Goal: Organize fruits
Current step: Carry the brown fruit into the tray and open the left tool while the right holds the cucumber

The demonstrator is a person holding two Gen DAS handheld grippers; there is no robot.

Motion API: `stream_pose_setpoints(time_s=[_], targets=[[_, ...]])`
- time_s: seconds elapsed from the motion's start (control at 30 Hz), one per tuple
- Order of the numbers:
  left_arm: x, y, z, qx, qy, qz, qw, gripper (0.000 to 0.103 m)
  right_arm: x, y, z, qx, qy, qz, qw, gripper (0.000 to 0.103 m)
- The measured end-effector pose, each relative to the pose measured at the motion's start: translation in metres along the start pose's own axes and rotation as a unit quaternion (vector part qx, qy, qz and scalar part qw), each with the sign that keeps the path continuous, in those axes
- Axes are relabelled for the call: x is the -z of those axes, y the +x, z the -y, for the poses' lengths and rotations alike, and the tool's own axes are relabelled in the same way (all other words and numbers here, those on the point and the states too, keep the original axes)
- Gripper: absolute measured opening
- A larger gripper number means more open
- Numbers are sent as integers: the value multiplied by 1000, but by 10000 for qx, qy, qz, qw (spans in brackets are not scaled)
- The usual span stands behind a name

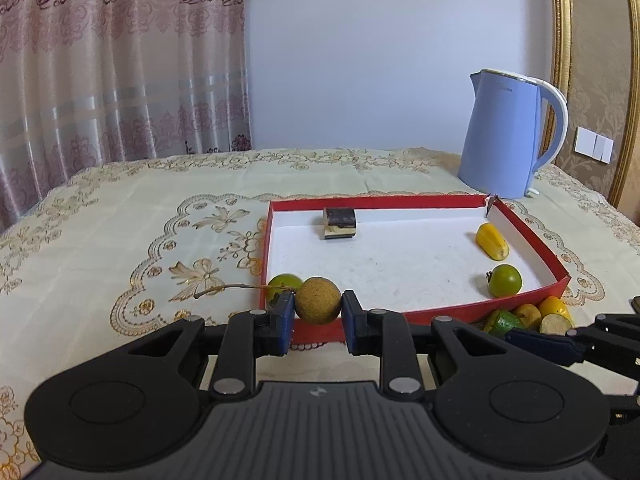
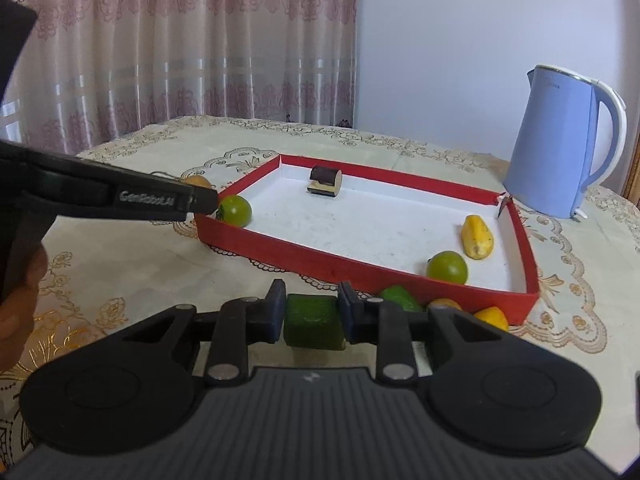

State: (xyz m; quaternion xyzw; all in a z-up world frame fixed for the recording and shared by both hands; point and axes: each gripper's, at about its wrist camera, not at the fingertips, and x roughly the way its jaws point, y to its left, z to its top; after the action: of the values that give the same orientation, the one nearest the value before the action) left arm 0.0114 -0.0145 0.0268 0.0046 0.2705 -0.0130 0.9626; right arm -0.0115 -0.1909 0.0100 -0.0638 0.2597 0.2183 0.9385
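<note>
With the left gripper [image 1: 319, 305] clamped on the brown round fruit [image 1: 318, 300] at the red tray [image 1: 400, 316]'s near-left corner and the right gripper [image 2: 312, 312] squeezing the green chunk [image 2: 314, 321] just outside its near wall, we want both lifted clear over the wall before letting go.

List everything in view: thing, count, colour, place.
Tray: one, red, white inside, on tablecloth.
Round fruits: two, green, inside tray, near corners.
Banana piece: one, yellow, in tray.
Dark block: one, brown, tray's far side.
Loose fruit pile: several, green and yellow, outside tray.
Kettle: one, blue, behind tray.
Brown ball: one, in left tool.
Green chunk: one, in right tool.
</note>
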Motion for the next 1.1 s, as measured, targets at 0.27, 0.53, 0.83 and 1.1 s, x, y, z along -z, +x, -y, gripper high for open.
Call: stream_pose_setpoints(time_s=[0.27, 0.53, 0.83, 1.1], targets=[[-11, 10, 17, -23, 242, 44, 9997, 24, 4, -3, 5, -80, 19, 14, 10000, 27], [-25, 30, 34, -75, 426, 60, 9990, 24, 3, -17, 14, 12, 54, 158, 9999, 27], [-45, 71, 53, -228, 640, -58, 9977, 24, 2, -28, 29, 184, 141, 274, 9994, 27], [-58, 116, 65, -327, 702, -339, 9964, 24, 0, -35, 42, 338, 221, 358, 9985, 26]])
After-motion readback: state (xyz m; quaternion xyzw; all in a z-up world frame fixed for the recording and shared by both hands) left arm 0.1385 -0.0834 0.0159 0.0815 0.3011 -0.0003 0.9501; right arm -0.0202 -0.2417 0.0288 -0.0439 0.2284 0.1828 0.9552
